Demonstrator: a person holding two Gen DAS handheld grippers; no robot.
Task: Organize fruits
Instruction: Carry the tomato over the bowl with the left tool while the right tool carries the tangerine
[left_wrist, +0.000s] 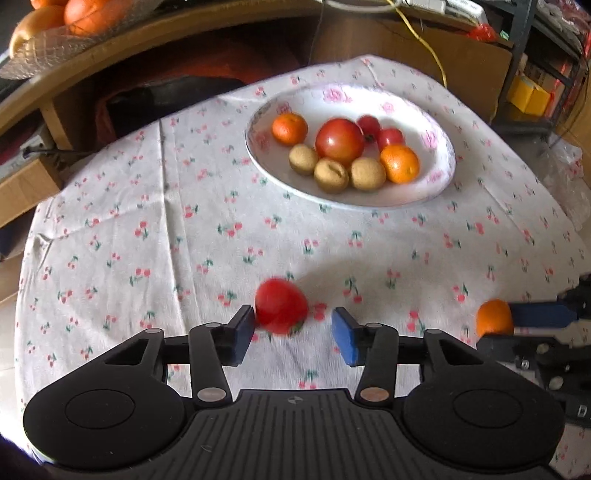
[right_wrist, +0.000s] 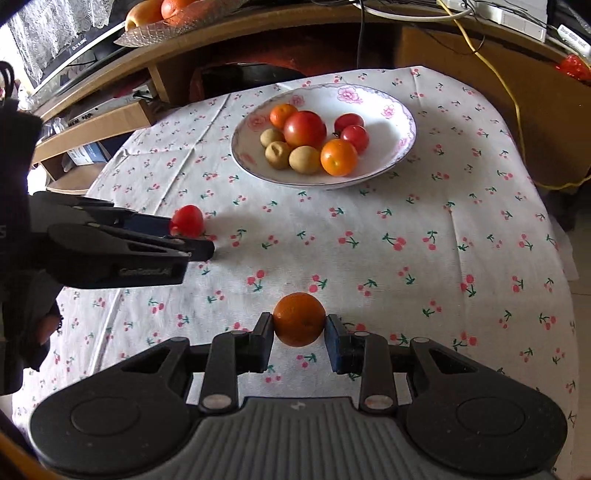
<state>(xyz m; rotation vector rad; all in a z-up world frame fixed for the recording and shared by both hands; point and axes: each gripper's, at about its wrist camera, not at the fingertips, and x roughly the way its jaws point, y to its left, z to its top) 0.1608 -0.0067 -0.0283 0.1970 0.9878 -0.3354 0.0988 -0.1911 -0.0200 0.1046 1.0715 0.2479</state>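
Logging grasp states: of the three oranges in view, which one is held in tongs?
The orange clamped between the right tongs, above the cloth near the camera. The other two oranges lie in the bowl.

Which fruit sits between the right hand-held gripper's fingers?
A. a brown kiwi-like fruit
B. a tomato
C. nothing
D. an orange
D: in the right wrist view the orange sits between both pads of the right hand-held gripper, touching them.
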